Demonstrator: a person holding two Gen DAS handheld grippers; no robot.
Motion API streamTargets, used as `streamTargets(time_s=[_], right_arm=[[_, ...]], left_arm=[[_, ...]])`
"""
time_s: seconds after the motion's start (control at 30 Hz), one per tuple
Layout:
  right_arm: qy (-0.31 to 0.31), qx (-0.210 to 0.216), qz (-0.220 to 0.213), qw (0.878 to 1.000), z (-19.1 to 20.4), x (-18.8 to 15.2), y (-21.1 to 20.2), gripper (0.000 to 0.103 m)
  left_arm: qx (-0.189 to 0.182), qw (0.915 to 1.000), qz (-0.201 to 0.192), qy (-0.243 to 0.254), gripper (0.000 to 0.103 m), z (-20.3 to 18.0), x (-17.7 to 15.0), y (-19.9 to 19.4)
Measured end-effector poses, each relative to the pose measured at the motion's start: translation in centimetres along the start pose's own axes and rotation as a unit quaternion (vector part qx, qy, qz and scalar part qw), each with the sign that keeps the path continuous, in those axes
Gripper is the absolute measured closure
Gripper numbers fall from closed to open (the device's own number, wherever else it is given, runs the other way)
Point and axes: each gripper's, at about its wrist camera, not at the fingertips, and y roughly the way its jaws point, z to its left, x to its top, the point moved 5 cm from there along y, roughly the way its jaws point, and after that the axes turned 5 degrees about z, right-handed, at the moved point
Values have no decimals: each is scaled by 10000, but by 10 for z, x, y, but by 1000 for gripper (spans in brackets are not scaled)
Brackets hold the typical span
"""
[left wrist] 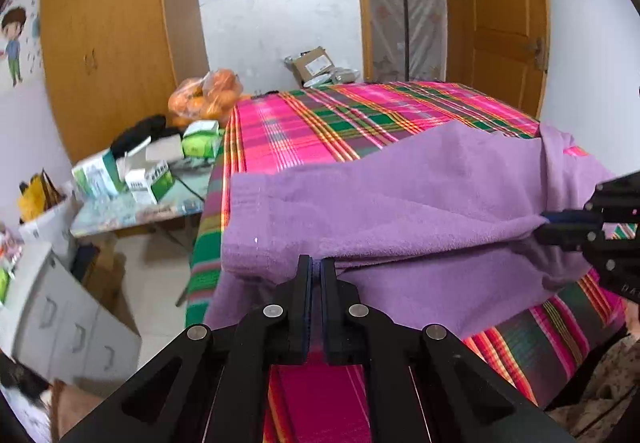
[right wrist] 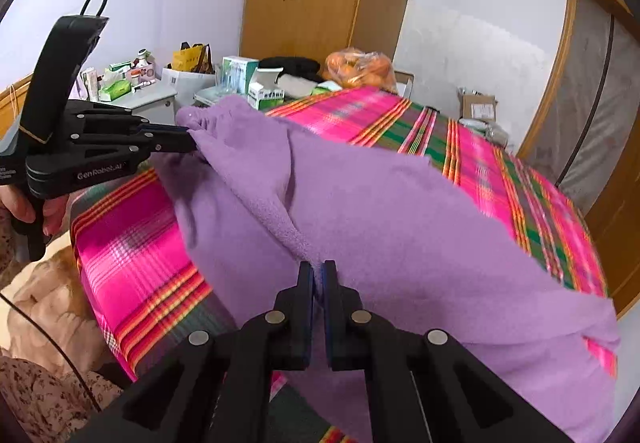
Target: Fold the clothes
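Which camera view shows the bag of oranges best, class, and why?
The left wrist view: the bag of oranges sits clear beside the plaid-covered table, its fruit distinguishable. The right wrist view shows the bag too, but further back and partly behind the table edge.

The right gripper pinched a fold of the purple garment; the left gripper gripped its far edge. Both lay over a pink plaid cloth.

A purple fleece garment lies rumpled across the pink plaid-covered bed, its near edge lifted.
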Motion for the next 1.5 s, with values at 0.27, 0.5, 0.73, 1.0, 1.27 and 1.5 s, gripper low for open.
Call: streamTargets(time_s=[0.27, 0.5, 0.73, 1.0, 1.27, 1.5], right_arm=[[105, 118, 187, 9997, 0, -21, 10, 98], [162, 162, 161, 9996, -2, -23, 9, 98], [179, 154, 120, 9996, -2, -23, 7, 98], [141, 27, -83, 9999, -1, -14, -4, 99], [166, -87, -671, 9976, -6, 18, -44, 99], [0, 80, -745, 9972, 6, 26, -61, 99]], left_arm=[[-723, 9871, 177, -1419, 99, 23, -22, -2], [-1705, 9409, 196, -2920, 72, 52, -19, 2], [-1961, 8969, 561, -3924, 54, 70, -11, 24], [-1983, 8715, 359, -4471, 91, 89, 3, 22], [-2027, 8728, -128, -4437, 92, 96, 24, -9], [-1816, 8781, -59, -4426, 92, 102, 13, -15]])
